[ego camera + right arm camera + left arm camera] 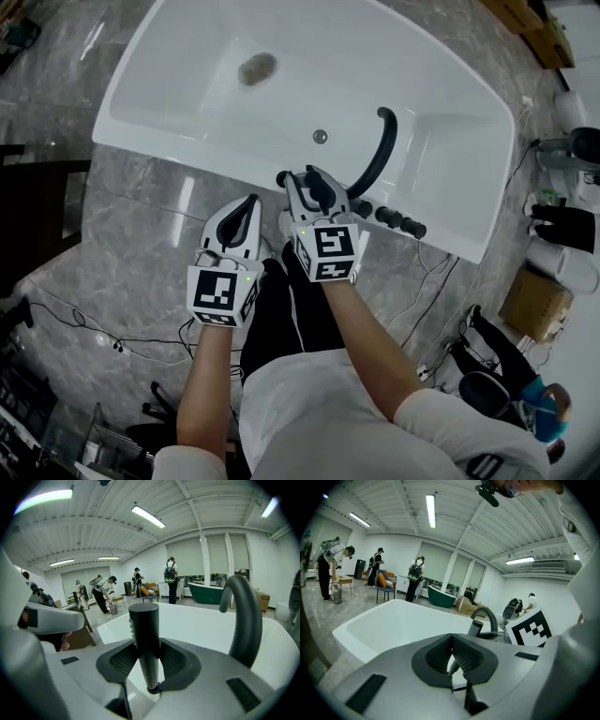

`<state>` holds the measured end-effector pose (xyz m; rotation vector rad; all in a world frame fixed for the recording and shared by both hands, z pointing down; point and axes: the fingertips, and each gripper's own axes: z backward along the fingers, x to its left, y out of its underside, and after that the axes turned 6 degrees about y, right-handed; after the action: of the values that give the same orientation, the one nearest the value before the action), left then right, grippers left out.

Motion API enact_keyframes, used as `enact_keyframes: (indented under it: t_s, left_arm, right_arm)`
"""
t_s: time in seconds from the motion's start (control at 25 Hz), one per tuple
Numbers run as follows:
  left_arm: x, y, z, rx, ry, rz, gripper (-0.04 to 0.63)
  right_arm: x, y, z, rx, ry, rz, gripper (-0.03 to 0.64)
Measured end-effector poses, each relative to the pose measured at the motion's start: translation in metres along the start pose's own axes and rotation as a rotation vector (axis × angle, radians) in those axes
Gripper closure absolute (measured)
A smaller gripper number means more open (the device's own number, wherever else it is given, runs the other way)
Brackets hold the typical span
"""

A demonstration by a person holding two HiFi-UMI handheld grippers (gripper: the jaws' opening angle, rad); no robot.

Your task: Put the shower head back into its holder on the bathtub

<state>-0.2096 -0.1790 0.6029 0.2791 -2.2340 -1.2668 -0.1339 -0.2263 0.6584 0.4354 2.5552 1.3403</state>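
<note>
1. Since your right gripper (147,657) has its jaws clamped partway shut on the dark stick of the shower head (144,634), holding it upright just over the near rim of the bathtub (178,89), the biggest risk imo is missing the socket. I honestly can't pick out the holder in any view. All I get is a dark ring at the bottom end of the handle, which could be the holder mouth or the hose nut. Come down off-centre and the tip lands on the rim and skids.
2. Your pads grip the handle around its middle, on a smooth round surface. Push down into a tight socket and it could slide up through the pads or twist.
3. The faucet spout (246,620) arches right beside the shower head, with the knobs (398,221) along the rim next to it. Swing right and you clip one.
4. Your left gripper (452,649) is closed, tips together, sitting just left of the right one, outside the tub. A thin pale strand shows low in the gap, and I can't tell if it's pinched hose or something behind. If it is hose, a tug from that side drags the handle off line.
5. Let go before it's seated and it tips into the tub or onto the floor.
</note>
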Motion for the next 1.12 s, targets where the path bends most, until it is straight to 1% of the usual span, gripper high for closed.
enact_keyframes:
  t_s: [0.16, 0.32, 0.52, 0.8, 1.12]
  left_arm:
    - [0.005, 0.01, -0.011, 0.007, 0.011, 0.001, 0.583]
    - [0.01, 0.019, -0.021, 0.018, 0.025, -0.011, 0.583]
    - [0.018, 0.024, -0.03, 0.025, 0.027, -0.007, 0.583]
    - [0.02, 0.029, -0.035, 0.036, 0.045, -0.008, 0.583]
    - [0.025, 0.033, -0.036, 0.041, 0.045, -0.007, 0.583]
  right_arm:
    - [-0.006, 0.013, -0.011, 0.01, 0.035, -0.031, 0.474]
    - [-0.006, 0.024, -0.017, 0.016, 0.033, -0.026, 0.474]
    - [-0.008, 0.032, -0.024, 0.028, 0.035, -0.033, 0.474]
    - [-0.007, 0.043, -0.029, 0.046, 0.028, -0.039, 0.474]
    - [-0.007, 0.054, -0.034, 0.062, 0.036, -0.038, 0.474]
